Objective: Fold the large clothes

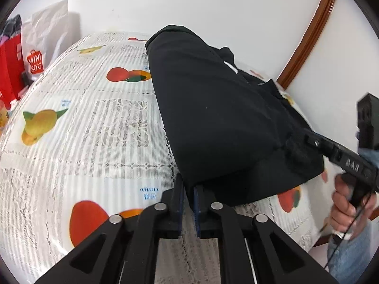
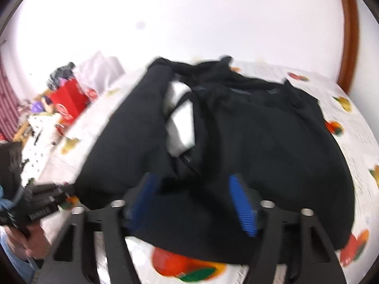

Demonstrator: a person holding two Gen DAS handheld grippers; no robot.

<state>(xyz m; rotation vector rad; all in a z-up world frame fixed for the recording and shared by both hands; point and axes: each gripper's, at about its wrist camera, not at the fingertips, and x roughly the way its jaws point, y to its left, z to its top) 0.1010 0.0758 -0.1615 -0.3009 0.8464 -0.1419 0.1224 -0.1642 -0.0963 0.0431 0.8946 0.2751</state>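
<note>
A large black garment [image 1: 213,106] lies across a table with a fruit-print cloth [image 1: 94,130], partly folded over itself. My left gripper [image 1: 188,189] is shut on the garment's near corner, and black cloth rises from between its blue pads. In the right wrist view, which is blurred, the garment [image 2: 260,142] shows a white patch [image 2: 182,123] inside its fold. My right gripper [image 2: 191,179] stands open over the near hem, pads wide apart and pressing on nothing. A hand [image 1: 343,203] holds the right tool at the garment's right edge.
A white Miniso bag [image 1: 35,61] and red bags [image 1: 11,71] stand at the table's far left end. A white wall runs behind the table, with a brown wooden frame [image 1: 308,40] at the right. Bare tablecloth [image 2: 350,130] shows beside the garment.
</note>
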